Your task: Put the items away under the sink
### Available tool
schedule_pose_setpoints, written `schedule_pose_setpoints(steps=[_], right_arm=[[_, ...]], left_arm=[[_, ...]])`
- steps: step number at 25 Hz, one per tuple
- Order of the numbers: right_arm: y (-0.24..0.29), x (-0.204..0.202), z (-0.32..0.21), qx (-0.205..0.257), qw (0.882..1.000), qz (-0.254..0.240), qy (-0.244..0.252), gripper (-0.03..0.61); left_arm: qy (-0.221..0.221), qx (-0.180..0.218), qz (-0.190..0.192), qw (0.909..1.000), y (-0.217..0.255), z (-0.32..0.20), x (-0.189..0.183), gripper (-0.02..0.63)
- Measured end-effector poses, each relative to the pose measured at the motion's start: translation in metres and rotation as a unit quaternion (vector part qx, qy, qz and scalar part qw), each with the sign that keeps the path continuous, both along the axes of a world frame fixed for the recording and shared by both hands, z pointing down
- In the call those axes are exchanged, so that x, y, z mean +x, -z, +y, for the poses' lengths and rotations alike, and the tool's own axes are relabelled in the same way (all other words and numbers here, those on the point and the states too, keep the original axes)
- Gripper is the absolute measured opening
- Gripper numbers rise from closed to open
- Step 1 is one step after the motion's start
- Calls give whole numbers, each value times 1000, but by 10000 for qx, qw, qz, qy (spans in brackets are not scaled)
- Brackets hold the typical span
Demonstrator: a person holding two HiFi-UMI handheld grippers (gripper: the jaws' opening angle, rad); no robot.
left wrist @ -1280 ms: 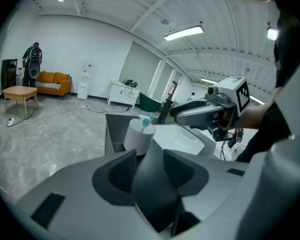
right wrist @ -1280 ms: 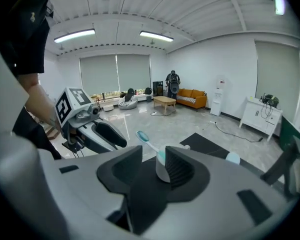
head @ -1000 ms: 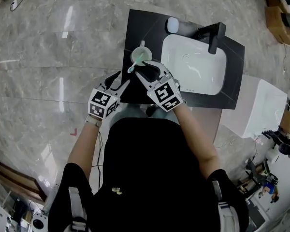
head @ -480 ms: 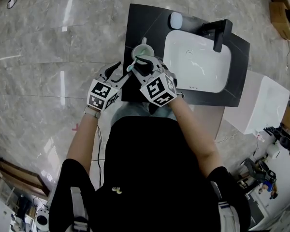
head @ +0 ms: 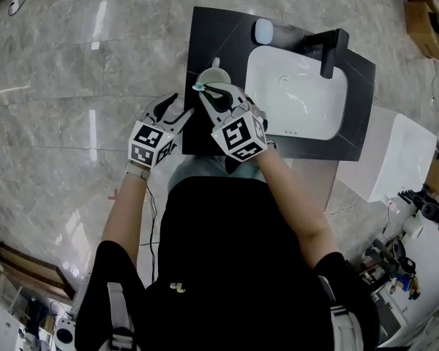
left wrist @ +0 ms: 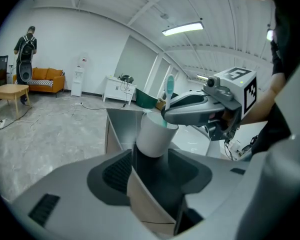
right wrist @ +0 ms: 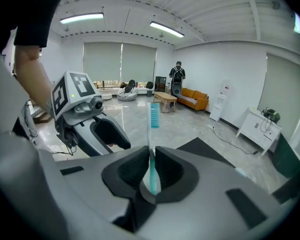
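Teal toothbrush (right wrist: 153, 115) stands clamped upright in your right gripper (right wrist: 151, 156); its jaws just closed on it, likely to lift it from the white cup (left wrist: 154, 136) at the black counter's (head: 205, 35) left edge. Your left gripper (left wrist: 152, 159), jaws just opened wide, waits before the cup without touching it, probably to take it next.

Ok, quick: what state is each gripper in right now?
Left gripper: open, jaws just been opening, nothing between them; white round cup ahead.
Right gripper: jaws just closed, shut on the teal plastic toothbrush.
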State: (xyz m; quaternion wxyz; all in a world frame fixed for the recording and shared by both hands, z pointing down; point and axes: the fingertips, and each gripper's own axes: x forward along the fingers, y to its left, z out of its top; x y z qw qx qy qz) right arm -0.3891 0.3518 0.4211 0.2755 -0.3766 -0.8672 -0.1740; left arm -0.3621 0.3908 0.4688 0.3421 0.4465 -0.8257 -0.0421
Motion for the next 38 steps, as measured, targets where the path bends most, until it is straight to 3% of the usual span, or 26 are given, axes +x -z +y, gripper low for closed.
schedule_pose_setpoints(steps=[3,8,15,27,38], right_arm=[[4,-3,-5,-124,9998,15,-154,52],[21,-12,-20,-720,9953,81,-640,51],[56,-20,-57,-1146,9850,-179,-1278,51],[77,-7,-108,-1161,9750,-402,-1851,51],[102,-8,-150,-1492,9540,-600,-2532,51]], left_arm=[[-7,10,-43,10000,2,1,0,227],[-118,138,-157,9997,9,-9,0,230],[-181,337,-179,9991,17,-26,-10,230],[-1009,194,-403,9939,14,-60,-10,244],[-1865,260,-369,9814,18,-84,17,244]])
